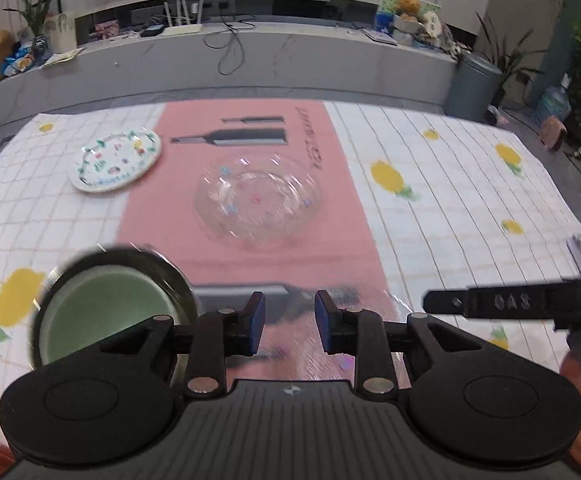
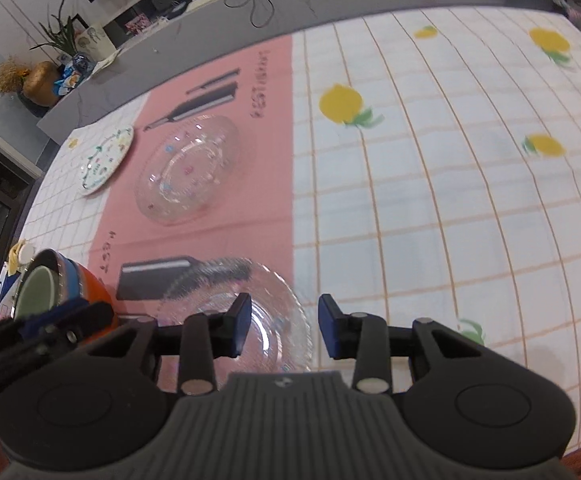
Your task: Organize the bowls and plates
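A stack of bowls with a green inside point(image 1: 106, 312) stands at my near left; the right wrist view shows its orange and blue outer bowls point(image 2: 70, 284). A clear glass plate point(image 1: 258, 200) point(image 2: 188, 170) lies on the pink mat. A second clear glass plate point(image 2: 250, 320) lies near me, under both grippers, faint in the left wrist view point(image 1: 330, 336). A white floral plate point(image 1: 116, 160) point(image 2: 106, 158) sits far left. My left gripper point(image 1: 290, 324) is open and empty above the near glass plate. My right gripper point(image 2: 284, 326) is open and empty over that plate's right edge.
The table wears a white checked cloth with lemons point(image 2: 430, 200) and a pink mat point(image 1: 250, 128). The right gripper's finger point(image 1: 490, 302) reaches in from the right. A grey TV console point(image 1: 250, 56) and a bin point(image 1: 474, 84) stand beyond the table.
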### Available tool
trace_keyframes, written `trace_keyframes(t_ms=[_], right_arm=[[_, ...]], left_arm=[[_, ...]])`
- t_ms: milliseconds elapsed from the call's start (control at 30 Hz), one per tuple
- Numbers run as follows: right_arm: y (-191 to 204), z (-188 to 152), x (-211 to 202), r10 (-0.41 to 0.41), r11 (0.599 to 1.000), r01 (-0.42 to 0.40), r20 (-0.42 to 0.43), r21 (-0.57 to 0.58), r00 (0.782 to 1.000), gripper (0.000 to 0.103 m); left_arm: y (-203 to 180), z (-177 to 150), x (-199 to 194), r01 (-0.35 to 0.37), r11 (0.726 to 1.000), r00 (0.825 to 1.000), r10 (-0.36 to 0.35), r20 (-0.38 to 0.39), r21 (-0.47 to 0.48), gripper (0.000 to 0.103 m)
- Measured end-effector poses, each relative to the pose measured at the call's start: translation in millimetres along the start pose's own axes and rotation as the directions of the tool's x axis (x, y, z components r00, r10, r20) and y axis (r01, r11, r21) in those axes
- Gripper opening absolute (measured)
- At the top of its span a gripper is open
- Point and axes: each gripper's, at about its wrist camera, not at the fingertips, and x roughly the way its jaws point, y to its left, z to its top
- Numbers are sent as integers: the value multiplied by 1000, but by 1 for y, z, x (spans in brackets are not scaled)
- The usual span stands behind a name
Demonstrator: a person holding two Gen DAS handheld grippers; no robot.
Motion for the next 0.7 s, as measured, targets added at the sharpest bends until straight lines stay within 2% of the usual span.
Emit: trace_keyframes(t_ms=[33,133,200,300,367,467,700], right_arm=[[4,4,-2,0,1000,0,7,-8,1000,38],[14,15,-5,1,1000,0,27,-24,1000,50],[21,23,-5,3,999,-2,34,-33,999,51],[28,37,1,9,1000,-8,27,-29,1000,52],[31,46,7,18,1000,-17,21,-16,1000,53],[35,58,19,20,1000,-21,20,8,1000,60],[41,78,56,36,999,-37,17,35,999,58]], left_arm=[[4,6,-1,-7,1000,1000,7,2,-3,32],[22,26,-2,-6,1000,1000,6,4,-27,32],[34,40,-1,7,999,1000,-7,-3,-51,35],[51,58,5,14,998,1000,-15,-21,-65,45],[59,69,10,-14,999,1000,13,-18,-52,52],[70,82,22,-43,999,999,42,-25,-28,55],[102,106,73,84,994,987,-92,-129,-68,55]])
